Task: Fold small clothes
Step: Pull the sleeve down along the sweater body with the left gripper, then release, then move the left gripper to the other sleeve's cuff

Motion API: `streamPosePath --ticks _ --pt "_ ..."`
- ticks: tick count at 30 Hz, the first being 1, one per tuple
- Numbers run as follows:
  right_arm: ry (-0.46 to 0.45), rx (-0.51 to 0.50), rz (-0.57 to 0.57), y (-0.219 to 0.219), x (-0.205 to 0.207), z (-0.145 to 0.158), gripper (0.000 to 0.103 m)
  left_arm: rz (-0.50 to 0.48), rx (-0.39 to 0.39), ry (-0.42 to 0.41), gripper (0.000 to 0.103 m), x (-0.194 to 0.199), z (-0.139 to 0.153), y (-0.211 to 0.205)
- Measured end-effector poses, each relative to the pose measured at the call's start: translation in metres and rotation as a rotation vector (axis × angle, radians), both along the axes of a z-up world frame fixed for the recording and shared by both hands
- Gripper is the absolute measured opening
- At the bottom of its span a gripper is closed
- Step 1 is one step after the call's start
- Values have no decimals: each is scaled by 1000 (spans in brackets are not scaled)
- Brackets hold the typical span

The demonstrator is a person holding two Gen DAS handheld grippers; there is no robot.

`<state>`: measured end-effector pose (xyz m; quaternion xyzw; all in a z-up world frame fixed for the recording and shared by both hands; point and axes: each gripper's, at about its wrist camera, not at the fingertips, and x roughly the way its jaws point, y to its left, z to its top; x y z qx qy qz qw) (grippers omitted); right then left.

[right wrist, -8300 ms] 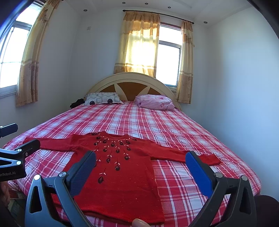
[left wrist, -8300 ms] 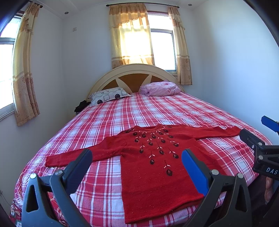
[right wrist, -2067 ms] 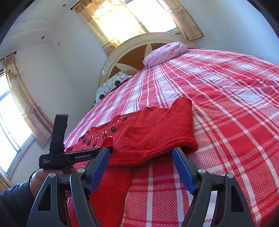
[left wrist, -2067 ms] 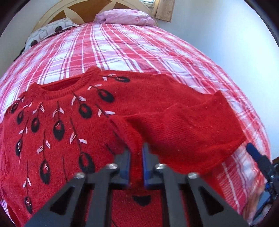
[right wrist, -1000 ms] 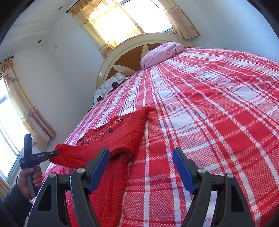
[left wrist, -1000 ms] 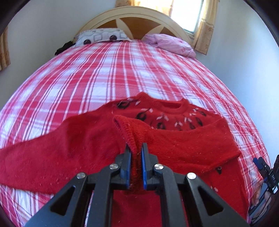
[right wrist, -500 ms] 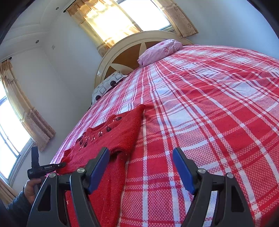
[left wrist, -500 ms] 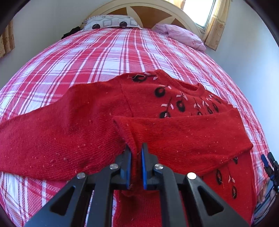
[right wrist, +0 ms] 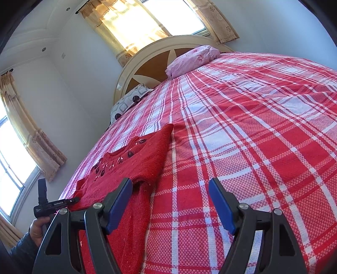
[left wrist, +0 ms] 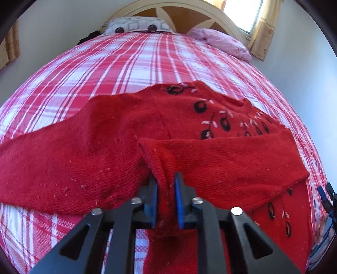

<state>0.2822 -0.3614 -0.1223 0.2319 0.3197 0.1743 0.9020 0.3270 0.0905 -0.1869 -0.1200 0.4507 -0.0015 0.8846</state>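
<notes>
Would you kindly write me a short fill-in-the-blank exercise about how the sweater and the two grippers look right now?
1. The sweater lying on the checked bedspread is ____ in colour.
2. The sweater's cuff sits between the jaws of the ____ gripper, which have just been opening.
3. The right gripper has its jaws wide apart and holds ____.
4. The pillow nearest the window is ____.

Missing words: red; left; nothing; pink

Left wrist camera hung close above red sweater (left wrist: 210,160), angled steeply down toward headboard (left wrist: 185,14). Right wrist camera sat low at bed (right wrist: 263,130) edge, tilted, facing headboard. Both shared sweater, pillows, headboard.
</notes>
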Motion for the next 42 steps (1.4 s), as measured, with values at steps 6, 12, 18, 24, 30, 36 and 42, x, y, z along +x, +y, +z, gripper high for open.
streamPosePath --ticks 6,12,18,24,30,36,42 --pt "-45 -49 3 8 -8 13 75 -7 72 -48 57 -17 15 -5" --pt "-158 -239 215 88 4 57 75 -1 151 -113 77 -31 22 -4" --pt "26 -435 342 161 53 23 75 29 179 0 78 -21 -3 -5" --pt "157 -336 316 143 68 -7 76 26 210 -11 93 -22 -9 -9" --pt "162 -517 306 166 58 3 76 24 205 -6 101 -20 -14 -10" --pt "98 -544 301 197 50 24 76 24 190 -10 103 -22 -15 -8" --pt "140 -600 297 217 57 -5 76 21 178 -11 103 -22 -16 -7"
